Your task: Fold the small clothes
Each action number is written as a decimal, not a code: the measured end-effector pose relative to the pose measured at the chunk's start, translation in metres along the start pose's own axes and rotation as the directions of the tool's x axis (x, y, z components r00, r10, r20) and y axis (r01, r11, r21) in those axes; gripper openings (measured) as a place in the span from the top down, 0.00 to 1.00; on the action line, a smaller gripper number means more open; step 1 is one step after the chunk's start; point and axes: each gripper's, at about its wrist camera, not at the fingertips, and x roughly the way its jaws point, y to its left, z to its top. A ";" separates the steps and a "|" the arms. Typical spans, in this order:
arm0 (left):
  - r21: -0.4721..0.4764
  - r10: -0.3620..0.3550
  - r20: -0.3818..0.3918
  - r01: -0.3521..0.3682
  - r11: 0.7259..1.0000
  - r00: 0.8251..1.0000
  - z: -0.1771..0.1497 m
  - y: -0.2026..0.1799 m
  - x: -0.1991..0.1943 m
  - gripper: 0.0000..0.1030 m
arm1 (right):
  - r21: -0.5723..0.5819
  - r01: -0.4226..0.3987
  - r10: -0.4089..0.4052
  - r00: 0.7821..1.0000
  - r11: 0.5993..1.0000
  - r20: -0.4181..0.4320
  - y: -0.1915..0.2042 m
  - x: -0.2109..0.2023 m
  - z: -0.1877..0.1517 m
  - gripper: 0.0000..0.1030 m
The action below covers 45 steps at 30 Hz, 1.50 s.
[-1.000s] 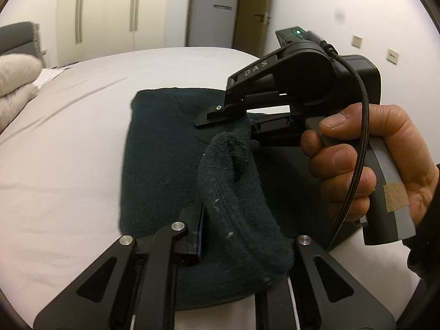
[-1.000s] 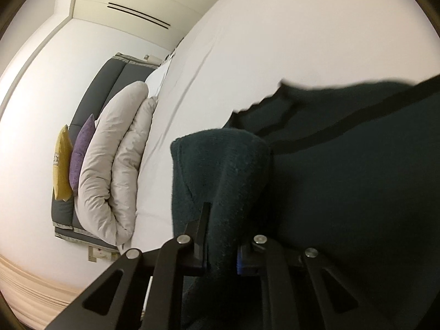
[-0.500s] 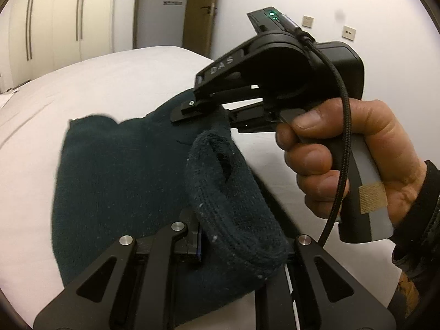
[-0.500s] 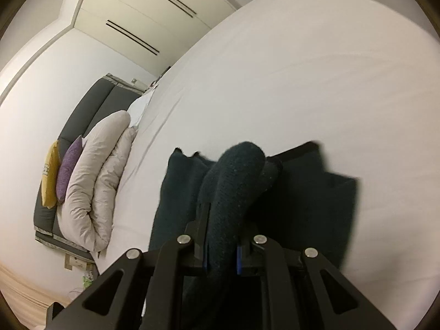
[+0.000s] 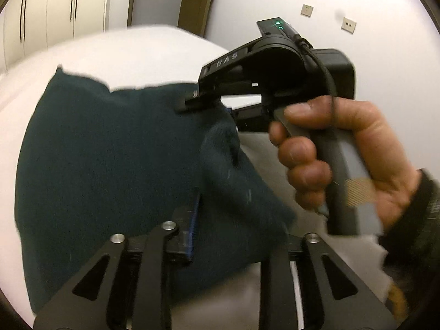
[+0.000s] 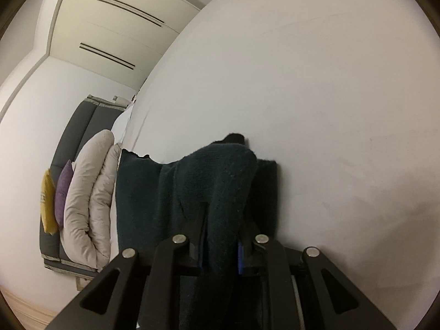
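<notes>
White bedsheet (image 6: 316, 82) covers the bed, the largest surface in both views, smooth and unmarked. Cream wardrobe doors (image 6: 118, 27) stand beyond it, with a brown door (image 5: 196, 2) further round the room and two wall sockets (image 5: 306, 10) on the white wall. At the head of the bed a pale rolled duvet (image 6: 88, 200) leans against a grey headboard (image 6: 74, 126), with a purple cushion (image 6: 63, 189) and a yellow cushion (image 6: 46, 200) beside it.

On the sheet lies the dark green knitted garment (image 5: 110, 165), mostly flat, with one edge lifted into a raised fold between my two tools. My right hand (image 5: 338, 151) grips the handle of my right gripper (image 5: 200, 104), whose tips reach down to the far end of that fold. Its jaws are opening; in its own view a ridge of the garment stands between the blue pads (image 6: 240, 255), which appear no longer to press it, though the cloth hides the contact. My left gripper (image 5: 236, 236) holds the near end of the fold; its jaws are also opening, the knit bunched between them and against one blue pad (image 5: 192, 231). Motion blur softens that edge.
</notes>
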 end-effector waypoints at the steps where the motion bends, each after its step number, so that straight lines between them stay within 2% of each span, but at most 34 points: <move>1: -0.016 -0.048 -0.013 0.047 0.999 0.999 -0.006 0.004 -0.011 0.61 | -0.005 0.000 0.000 1.000 1.000 -0.001 0.003 -0.003 -0.003 0.70; 2: -0.014 -0.081 -0.004 0.081 0.997 0.997 -0.011 0.006 -0.022 0.43 | -0.001 -0.008 0.008 1.000 1.000 -0.002 0.004 -0.006 -0.005 0.67; 3: -0.006 -0.106 0.027 0.106 0.994 0.994 -0.016 0.011 -0.038 0.34 | 0.001 -0.021 0.021 1.000 1.000 0.003 0.006 -0.012 -0.011 0.59; 4: -0.003 -0.108 0.052 0.108 0.994 0.993 -0.020 0.017 -0.050 0.33 | -0.003 -0.025 0.025 1.000 1.000 0.008 0.011 -0.015 -0.018 0.53; 6: -0.008 -0.108 0.095 0.109 0.994 0.990 -0.028 0.037 -0.071 0.31 | -0.006 -0.035 0.035 0.999 0.999 0.014 0.015 -0.025 -0.033 0.49; 9: -0.071 -0.052 0.137 0.063 0.996 0.989 -0.021 0.082 -0.088 0.31 | -0.008 -0.046 0.046 0.999 0.999 0.011 0.019 -0.037 -0.062 0.48; 11: -0.104 0.009 0.143 0.006 0.995 0.990 -0.009 0.111 -0.087 0.31 | -0.011 -0.031 0.031 0.999 0.999 0.015 0.021 -0.043 -0.080 0.48; 12: -0.121 0.026 0.143 -0.008 0.993 0.989 -0.002 0.123 -0.088 0.31 | -0.016 -0.018 0.018 1.000 1.000 0.012 0.022 -0.044 -0.087 0.50; 14: -0.117 0.056 0.147 -0.039 0.992 0.988 0.013 0.139 -0.083 0.31 | -0.054 0.045 -0.044 0.999 0.998 0.004 0.027 -0.044 -0.101 0.59; 16: -0.067 0.103 0.080 -0.098 0.993 0.991 0.025 0.152 -0.060 0.31 | -0.066 0.111 -0.110 0.994 0.992 0.010 0.024 -0.044 -0.109 0.83; 18: -0.070 0.128 0.046 -0.124 0.990 0.991 0.028 0.163 -0.046 0.31 | -0.014 0.090 -0.090 0.996 0.996 0.010 0.010 -0.044 -0.109 0.89; 20: -0.024 0.196 -0.005 -0.196 0.980 0.981 0.028 0.164 -0.026 0.31 | 0.011 0.056 -0.057 0.998 0.998 0.017 -0.001 -0.043 -0.109 0.90; 21: -0.008 0.208 -0.001 -0.208 0.978 0.978 0.026 0.164 -0.022 0.28 | 0.008 0.045 -0.045 0.999 0.999 0.022 -0.005 -0.042 -0.111 0.91; 23: -0.006 0.213 -0.001 -0.213 0.977 0.977 0.026 0.172 -0.017 0.21 | 0.024 -0.006 0.005 0.999 1.000 0.039 -0.013 -0.041 -0.116 0.91; 25: -0.040 0.189 -0.027 -0.190 0.981 0.982 0.026 0.180 -0.004 0.19 | 0.051 -0.056 0.052 0.996 0.997 0.068 -0.020 -0.046 -0.121 0.91; 27: -0.069 0.161 -0.044 -0.164 0.984 0.986 0.033 0.189 -0.001 0.19 | 0.042 -0.021 0.018 0.996 0.999 0.082 -0.016 -0.056 -0.124 0.91; 28: -0.082 0.155 -0.049 -0.159 0.984 0.987 0.036 0.194 -0.005 0.20 | 0.014 0.026 -0.027 0.995 1.000 0.095 -0.007 -0.063 -0.126 0.90; 29: -0.090 0.165 -0.035 -0.168 0.982 0.986 0.037 0.190 -0.013 0.20 | -0.009 0.069 -0.068 0.992 0.998 0.109 0.001 -0.068 -0.126 0.89; 30: -0.085 0.193 -0.006 -0.192 0.978 0.981 0.042 0.192 -0.021 0.20 | -0.041 0.136 -0.129 0.982 0.990 0.134 0.014 -0.076 -0.124 0.78; 31: -0.068 0.227 0.037 -0.224 0.972 0.973 0.052 0.191 -0.029 0.20 | -0.062 0.179 -0.167 0.974 0.982 0.155 0.023 -0.081 -0.122 0.75; 33: -0.046 0.254 0.082 -0.251 0.967 0.964 0.069 0.192 -0.035 0.20 | -0.097 0.225 -0.202 0.958 0.969 0.206 0.043 -0.090 -0.115 0.75; 37: 0.026 0.301 0.060 -0.303 0.953 0.952 0.105 0.203 -0.006 0.23 | -0.157 0.177 -0.137 0.962 0.972 0.236 0.080 -0.082 -0.085 0.75; 38: 0.040 0.312 0.047 -0.314 0.949 0.949 0.108 0.192 -0.003 0.26 | -0.168 0.147 -0.107 0.968 0.975 0.225 0.084 -0.074 -0.078 0.75; 41: 0.052 0.323 -0.035 -0.321 0.946 0.946 0.118 0.209 0.037 0.26 | -0.218 0.053 -0.016 0.986 0.975 0.169 0.081 -0.046 -0.066 0.75; 42: 0.042 0.318 -0.049 -0.316 0.948 0.947 0.119 0.214 0.045 0.26 | -0.214 0.048 -0.018 0.990 0.976 0.142 0.078 -0.033 -0.061 0.75; 44: 0.012 0.295 -0.086 -0.295 0.955 0.952 0.122 0.222 0.054 0.25 | -0.165 0.087 -0.074 0.994 0.982 0.084 0.061 -0.005 -0.053 0.75; 45: 0.001 0.284 -0.095 -0.285 0.958 0.954 0.125 0.227 0.057 0.25 | -0.156 0.103 -0.092 0.993 0.982 0.075 0.052 0.005 -0.053 0.78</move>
